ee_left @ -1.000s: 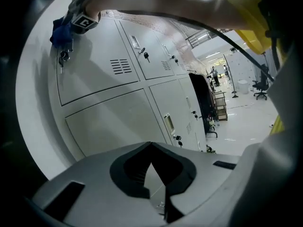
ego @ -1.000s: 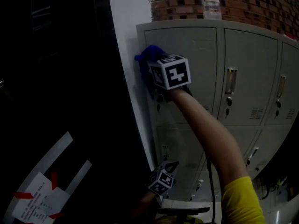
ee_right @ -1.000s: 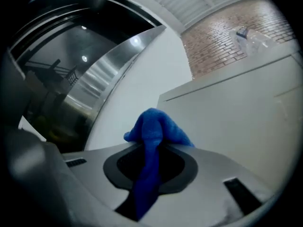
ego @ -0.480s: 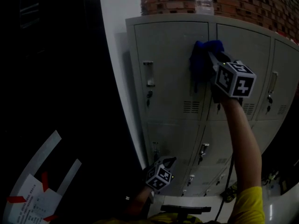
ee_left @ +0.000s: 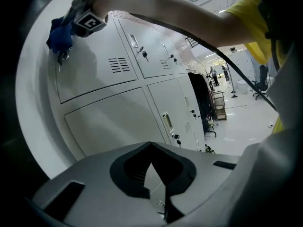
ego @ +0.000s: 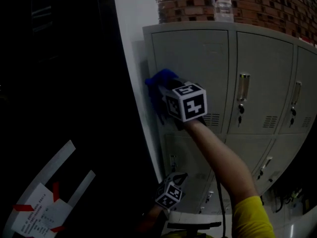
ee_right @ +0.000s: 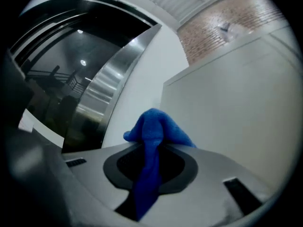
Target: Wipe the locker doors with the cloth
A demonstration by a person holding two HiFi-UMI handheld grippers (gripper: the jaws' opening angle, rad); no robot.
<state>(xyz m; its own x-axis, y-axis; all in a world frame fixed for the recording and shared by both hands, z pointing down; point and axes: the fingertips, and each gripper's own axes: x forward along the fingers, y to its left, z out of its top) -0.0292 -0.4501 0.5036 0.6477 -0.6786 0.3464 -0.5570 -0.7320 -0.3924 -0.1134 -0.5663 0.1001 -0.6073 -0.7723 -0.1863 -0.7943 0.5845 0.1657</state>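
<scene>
Head view: a bank of grey locker doors (ego: 257, 68) stands below a brick wall, with a white wall (ego: 131, 38) along its left side.
Right gripper (ee_right: 152, 150): its jaws are clamped on the blue cloth (ee_right: 154, 126), and a fold of the cloth runs down through the gap between them.
Cloth position: it is bunched ahead of the jaw tips and pressed on the left edge of the upper-left door (ego: 198, 53), just beside the white wall.
Cloth axis: its length runs along the jaws, with a rounded wad at the front.
Bearing for the next stroke: most of that door's bare face lies to the right of the cloth, so a rightward pass looks likely.
Left gripper (ee_left: 151, 144): its jaws are closed tip to tip with nothing between them. It is held low by the bottom row, well apart from the cloth.
Nearer hand: the right, which is already at the door.
Containers: every locker in view is closed, so the contents are hidden.
Bottle (ego: 221, 1): it stands upright on the locker top, and its fill cannot be told.
</scene>
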